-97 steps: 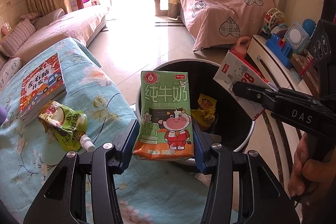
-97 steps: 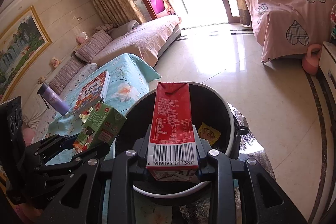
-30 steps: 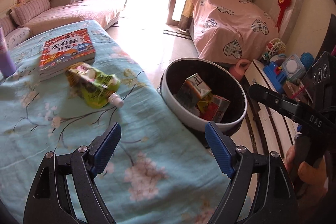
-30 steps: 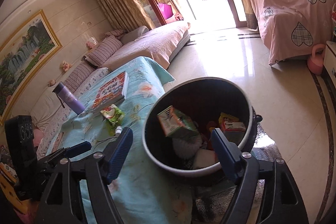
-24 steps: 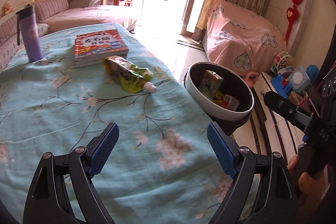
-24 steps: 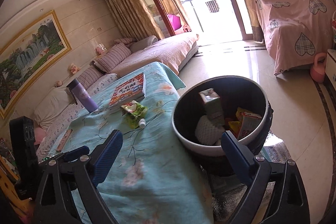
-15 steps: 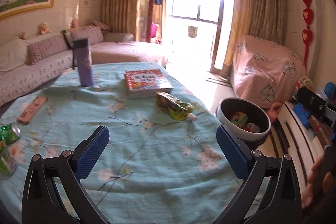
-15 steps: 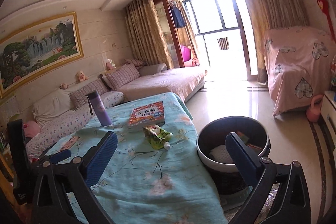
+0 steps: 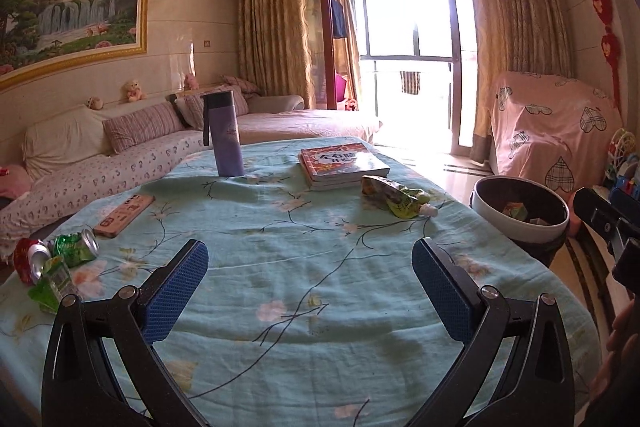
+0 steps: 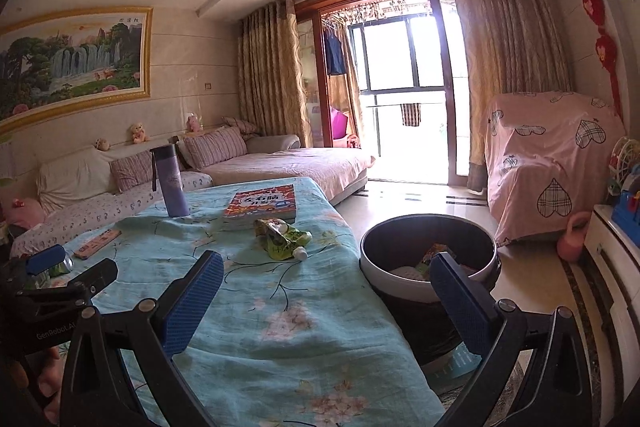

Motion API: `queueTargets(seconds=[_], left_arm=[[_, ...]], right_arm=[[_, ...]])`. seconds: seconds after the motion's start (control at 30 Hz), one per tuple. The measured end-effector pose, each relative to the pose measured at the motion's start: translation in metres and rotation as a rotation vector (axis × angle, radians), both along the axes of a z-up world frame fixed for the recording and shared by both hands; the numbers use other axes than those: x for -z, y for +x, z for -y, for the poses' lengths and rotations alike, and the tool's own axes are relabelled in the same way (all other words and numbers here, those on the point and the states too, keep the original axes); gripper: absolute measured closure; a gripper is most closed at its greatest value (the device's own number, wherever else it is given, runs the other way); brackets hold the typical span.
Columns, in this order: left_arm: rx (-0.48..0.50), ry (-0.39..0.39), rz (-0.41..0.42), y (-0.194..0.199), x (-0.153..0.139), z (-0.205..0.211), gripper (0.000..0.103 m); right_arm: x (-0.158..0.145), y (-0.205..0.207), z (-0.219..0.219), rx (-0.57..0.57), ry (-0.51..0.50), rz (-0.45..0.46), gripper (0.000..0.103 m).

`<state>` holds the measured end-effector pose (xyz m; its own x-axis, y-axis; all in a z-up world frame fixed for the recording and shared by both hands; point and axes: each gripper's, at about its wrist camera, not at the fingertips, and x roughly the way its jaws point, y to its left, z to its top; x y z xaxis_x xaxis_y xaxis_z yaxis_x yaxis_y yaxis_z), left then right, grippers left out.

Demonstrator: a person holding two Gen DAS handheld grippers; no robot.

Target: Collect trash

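Both grippers wide, nothing between

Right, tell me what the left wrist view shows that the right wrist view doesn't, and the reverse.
Only the left wrist view shows the crushed red can and the green carton at the table's left edge, plus the open left gripper over bare cloth.

Only the right wrist view shows the pink kettlebell on the floor and the open right gripper, empty.

Both show the green pouch, the book, the purple bottle, the flat wooden piece and the trash bin.
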<state>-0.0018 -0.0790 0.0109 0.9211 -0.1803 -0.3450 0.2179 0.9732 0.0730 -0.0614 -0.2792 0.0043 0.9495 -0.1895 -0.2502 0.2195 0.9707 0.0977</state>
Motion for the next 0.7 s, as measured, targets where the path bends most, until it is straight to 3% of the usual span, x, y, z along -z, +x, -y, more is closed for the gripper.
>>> queueTargets(seconds=[0.37,0.7], left_arm=[[-0.03,0.011,0.008,-0.002,0.003,-0.003,0.0],[-0.026,0.006,0.002,-0.001,0.005,-0.006,0.0]], right_arm=[[0.009,-0.008,0.007,0.01,0.028,0.016,0.0],[0.01,-0.005,-0.004,-0.005,-0.004,-0.005,0.0]])
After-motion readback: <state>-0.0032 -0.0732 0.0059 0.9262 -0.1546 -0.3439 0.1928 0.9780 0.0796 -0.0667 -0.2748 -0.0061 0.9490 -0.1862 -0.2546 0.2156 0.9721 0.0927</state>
